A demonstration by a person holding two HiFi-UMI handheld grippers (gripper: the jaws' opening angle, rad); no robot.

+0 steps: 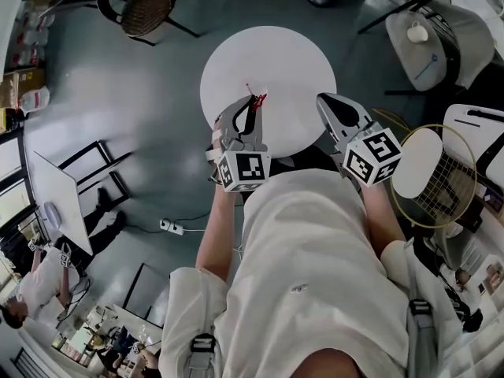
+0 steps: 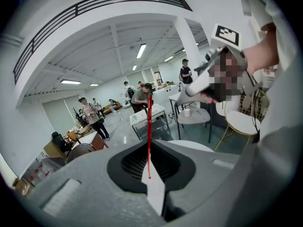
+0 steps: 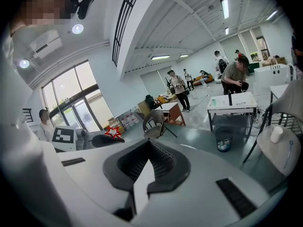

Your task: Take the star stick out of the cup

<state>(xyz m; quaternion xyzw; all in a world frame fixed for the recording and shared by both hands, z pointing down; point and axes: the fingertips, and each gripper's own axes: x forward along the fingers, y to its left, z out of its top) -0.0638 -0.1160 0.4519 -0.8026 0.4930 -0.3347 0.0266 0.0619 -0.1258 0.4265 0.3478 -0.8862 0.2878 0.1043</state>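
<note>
Left gripper fills the foreground of its own view. Its grey jaws are drawn nearly together, and the dark ribbed pads pinch the thin red shaft of the star stick near its lower end. The shaft stands upright out of the grip, and its short lower end shows below the pads. In the right gripper view the red star with a pale centre shows at the top of the stick, just above the left gripper's jaws and beside its marker cube. From the head view the stick's red tip sits over the near part of the round white table. It is held in the air and is in no container.

Right gripper has its jaws closed tip to tip with nothing between them. In the head view it hovers at the table's near right edge, well apart from the left gripper, and both point away from the person.

Farther out, a white cup rests on a grey chair seat to the right, well apart from the stick. A chair with a white seat and gold wire back stands by the person's right side, and a wicker chair stands beyond the table to the left. Several people stand among desks across the hall.
</note>
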